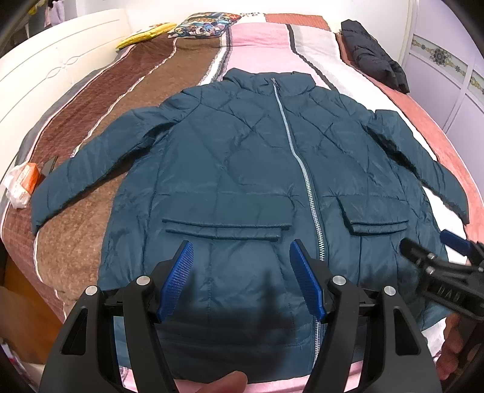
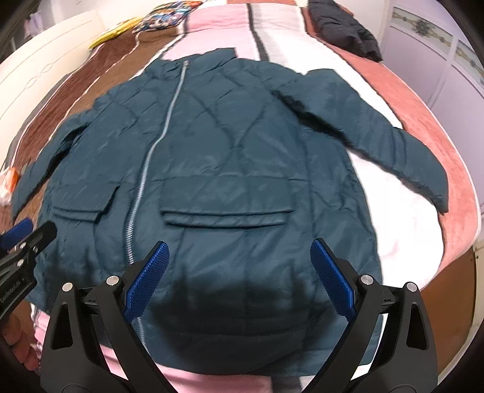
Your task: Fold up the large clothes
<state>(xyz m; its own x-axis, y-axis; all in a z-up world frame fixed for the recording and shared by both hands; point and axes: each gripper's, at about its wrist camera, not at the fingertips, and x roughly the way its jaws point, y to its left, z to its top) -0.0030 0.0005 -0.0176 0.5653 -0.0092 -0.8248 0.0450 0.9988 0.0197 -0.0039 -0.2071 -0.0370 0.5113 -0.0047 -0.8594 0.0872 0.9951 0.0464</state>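
The jacket (image 1: 242, 169), a teal quilted one, lies flat and face up on the bed (image 1: 260, 45), zipped shut, with its collar at the far end and its hem at the near edge, so its long axis runs from the viewer toward the far end of the bed. Both sleeves are spread out to the sides of the jacket and angle back toward its hem.

The left gripper (image 1: 240, 257) hangs tilted downward over the jacket's lower front, just on the hem side of the left pocket flap (image 1: 227, 228), its two blue pads spread wide with nothing between them. A fingertip of the person shows below it at the frame's bottom edge. The right gripper (image 2: 239, 260) is posed the same way over the jacket's other half, below the right pocket flap (image 2: 227, 216), its pads also standing wide apart and empty. Neither gripper touches the fabric as far as can be seen. Each gripper shows at the edge of the other's view, beside the jacket's hem.

Counted: one teal jacket, two sleeves, two pocket flaps, one pale zipper (image 1: 298, 163) running collar to hem. Beyond the jacket's collar lie one patterned pillow (image 1: 202, 25) and one yellow item (image 1: 145, 34); a dark garment (image 1: 372, 54) lies folded past the jacket's right shoulder. An orange and white packet (image 1: 24, 184) sits just beyond the left cuff.
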